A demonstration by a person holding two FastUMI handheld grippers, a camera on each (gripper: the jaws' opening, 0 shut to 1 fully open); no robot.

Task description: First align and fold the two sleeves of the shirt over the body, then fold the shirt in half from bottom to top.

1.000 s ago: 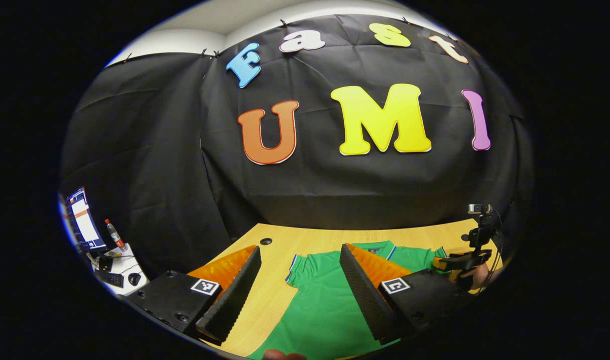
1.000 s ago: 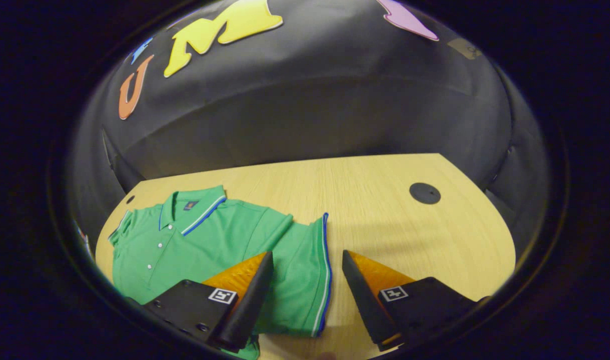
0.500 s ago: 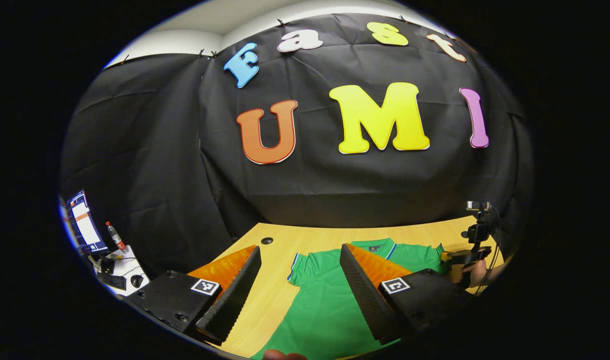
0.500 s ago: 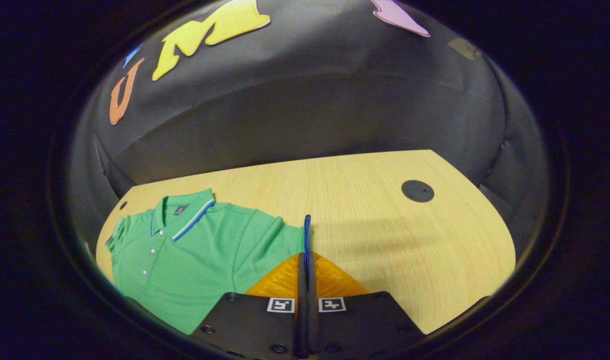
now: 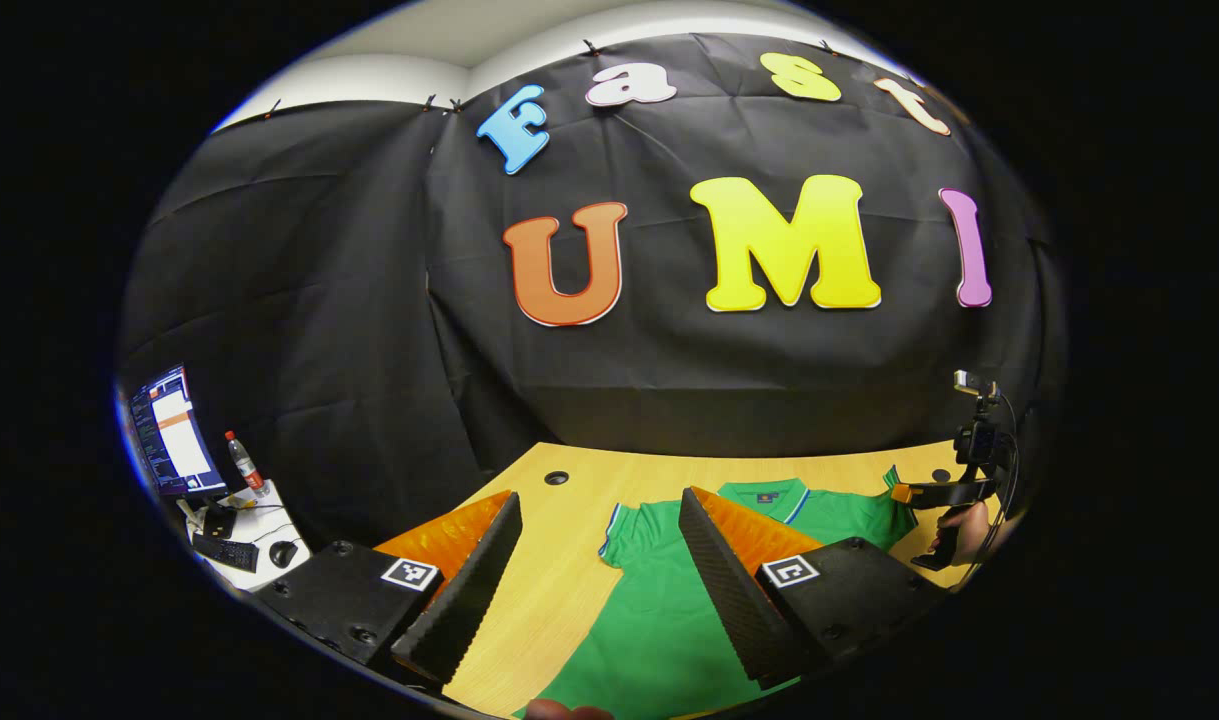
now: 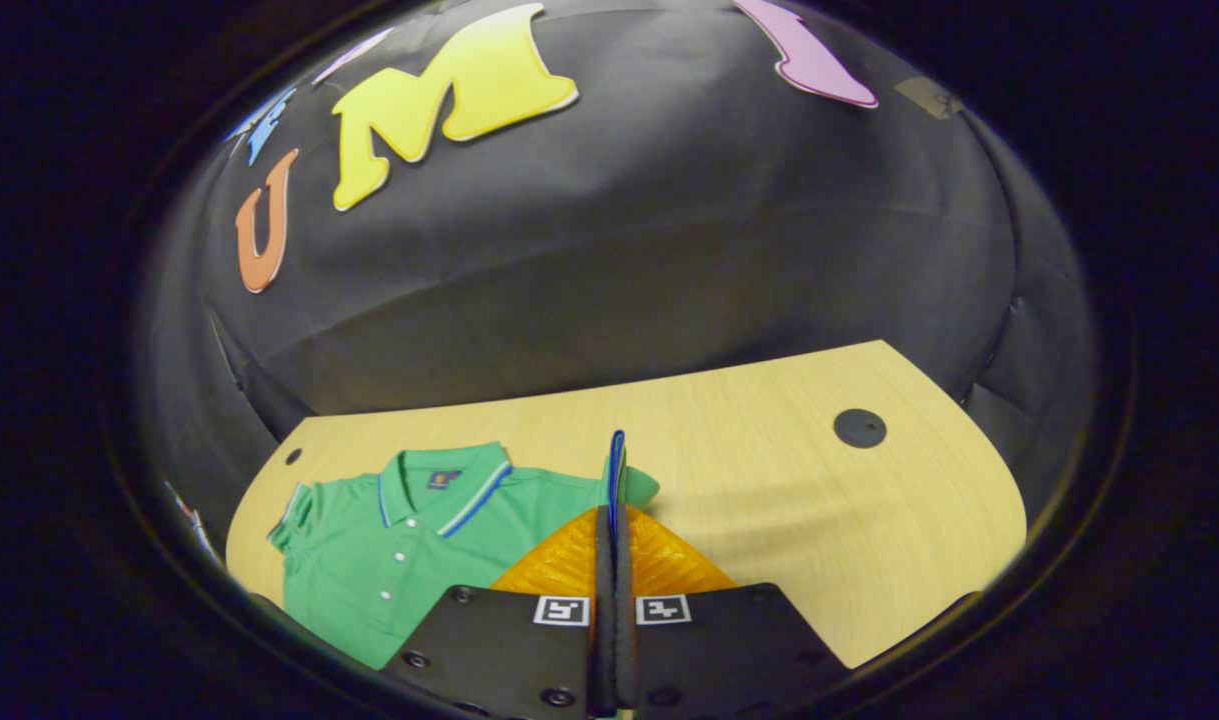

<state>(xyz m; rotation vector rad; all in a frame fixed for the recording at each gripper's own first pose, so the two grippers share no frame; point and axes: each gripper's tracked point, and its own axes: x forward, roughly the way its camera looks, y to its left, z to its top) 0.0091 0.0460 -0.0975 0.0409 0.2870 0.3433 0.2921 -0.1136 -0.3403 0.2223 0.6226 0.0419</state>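
The right gripper [image 6: 611, 560] is pinching the shirt's right sleeve [image 6: 617, 470] by its striped cuff, jaws pressed together on it and lifting it off the worktop [image 6: 769, 470], ready to fold across the body. The green shirt [image 5: 659, 600] is lying flat toward six o'clock in the left gripper view, where the left gripper [image 5: 594, 570] is hovering, jaws spread wide, free for its sleeve.

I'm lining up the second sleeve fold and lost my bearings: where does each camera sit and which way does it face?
Left gripper view: rides the left gripper, open above the green shirt, facing the booth wall; the right gripper and a hand show far right.
Right gripper view: rides the right gripper, shut on the sleeve, looking across the table.
Shared: shirt, table, wall.
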